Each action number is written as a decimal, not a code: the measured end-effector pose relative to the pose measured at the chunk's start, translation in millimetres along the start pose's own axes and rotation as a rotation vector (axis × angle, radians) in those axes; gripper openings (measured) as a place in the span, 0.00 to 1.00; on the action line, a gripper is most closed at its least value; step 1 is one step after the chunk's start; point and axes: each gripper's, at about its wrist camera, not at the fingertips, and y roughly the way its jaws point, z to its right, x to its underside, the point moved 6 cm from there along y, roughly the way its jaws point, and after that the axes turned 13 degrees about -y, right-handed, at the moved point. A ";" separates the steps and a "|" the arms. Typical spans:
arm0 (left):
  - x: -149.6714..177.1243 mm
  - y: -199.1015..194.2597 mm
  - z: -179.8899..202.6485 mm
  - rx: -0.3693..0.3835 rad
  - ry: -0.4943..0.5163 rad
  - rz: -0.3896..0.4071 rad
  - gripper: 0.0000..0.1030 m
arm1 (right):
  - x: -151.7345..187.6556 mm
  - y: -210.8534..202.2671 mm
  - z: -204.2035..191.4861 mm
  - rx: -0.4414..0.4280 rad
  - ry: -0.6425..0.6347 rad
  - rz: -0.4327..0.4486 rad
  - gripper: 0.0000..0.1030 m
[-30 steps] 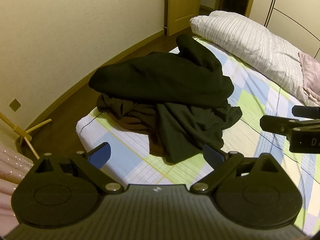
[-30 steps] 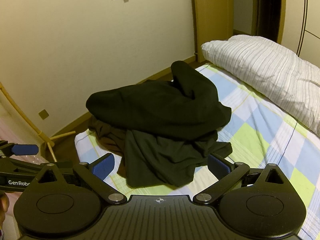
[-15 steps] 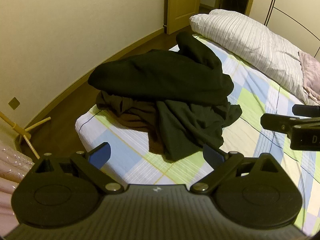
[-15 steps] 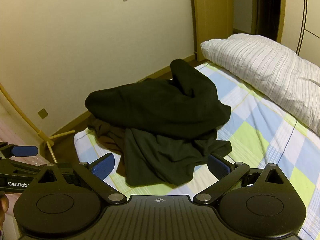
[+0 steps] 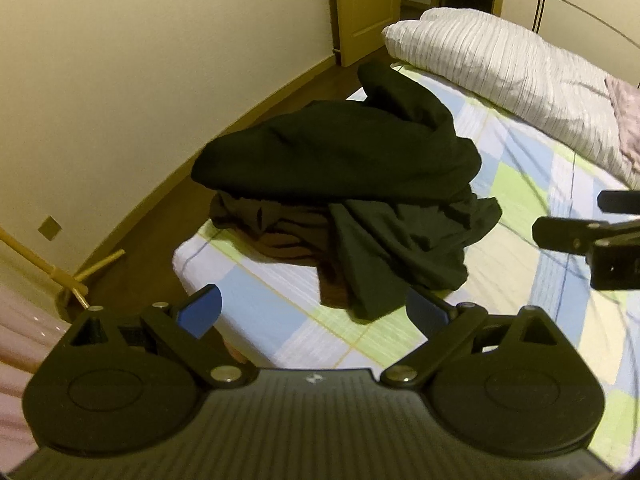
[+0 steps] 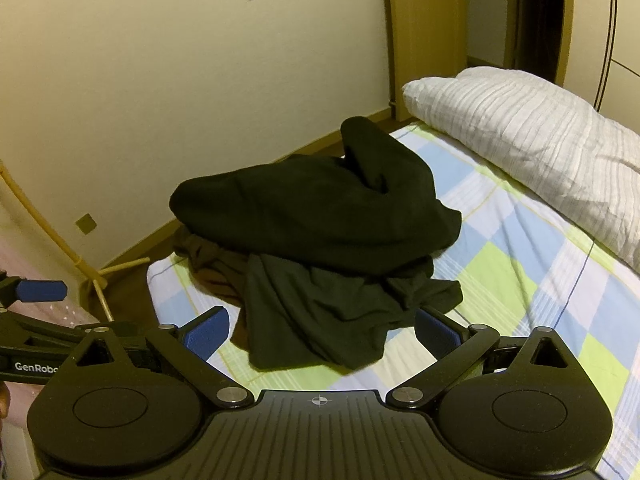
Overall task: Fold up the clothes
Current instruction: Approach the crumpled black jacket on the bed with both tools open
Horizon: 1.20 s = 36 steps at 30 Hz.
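A heap of dark clothes lies on the near corner of the bed: a black garment [image 5: 340, 152] [image 6: 320, 216] on top, a dark grey-green one [image 5: 400, 248] [image 6: 328, 312] spilling toward me, and a brown one [image 5: 276, 232] [image 6: 212, 268] underneath at the left. My left gripper [image 5: 314, 312] hovers open in front of the heap, nothing between its blue pads. My right gripper [image 6: 322, 334] is also open and empty, close to the grey-green garment's near edge. The right gripper's body [image 5: 592, 240] shows at the right of the left wrist view.
The bed has a checked blue, green and white sheet [image 5: 272, 308] [image 6: 520, 272]. A striped white duvet [image 5: 500, 68] [image 6: 528, 136] lies at the far side. A wooden rack's foot [image 5: 76, 280] [image 6: 100, 276] stands on the brown floor by the wall. A door [image 6: 424, 40] is beyond.
Both grippers have drifted slightly closer to the heap, and the left wrist view has swung a little to the left. The clothes have not moved.
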 end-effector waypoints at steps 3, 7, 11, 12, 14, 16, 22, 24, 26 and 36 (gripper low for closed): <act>-0.3 -0.1 -0.1 -0.010 0.007 -0.002 0.95 | 0.1 0.3 0.6 -0.002 0.001 -0.001 0.98; 0.5 1.5 -0.7 -0.022 0.013 -0.010 0.95 | -0.6 1.8 1.0 -0.003 0.001 -0.003 0.98; -0.6 2.8 -0.6 -0.024 0.011 -0.015 0.95 | -0.7 2.0 2.2 -0.003 0.002 -0.004 0.98; -1.2 3.1 -0.4 -0.025 0.011 -0.016 0.95 | -0.8 2.2 2.5 -0.003 0.002 -0.005 0.98; -2.0 4.0 0.2 -0.027 0.012 -0.017 0.95 | -0.9 2.7 2.9 -0.004 0.003 -0.006 0.98; -2.5 4.9 1.0 -0.029 0.011 -0.019 0.95 | -1.1 3.5 3.7 -0.005 0.003 -0.007 0.98; -2.4 7.3 3.9 -0.039 0.003 -0.024 0.95 | -1.7 5.6 7.3 -0.013 0.000 -0.010 0.98; -2.3 8.6 3.6 -0.044 -0.003 -0.029 0.95 | -1.8 6.2 9.3 -0.018 -0.003 -0.010 0.98; -2.1 10.6 2.9 -0.052 -0.009 -0.036 0.95 | -2.9 7.3 11.5 -0.023 -0.007 -0.010 0.98; 0.7 18.3 -0.8 -0.136 -0.006 -0.052 0.95 | -5.1 5.3 34.2 -0.056 -0.044 0.006 0.98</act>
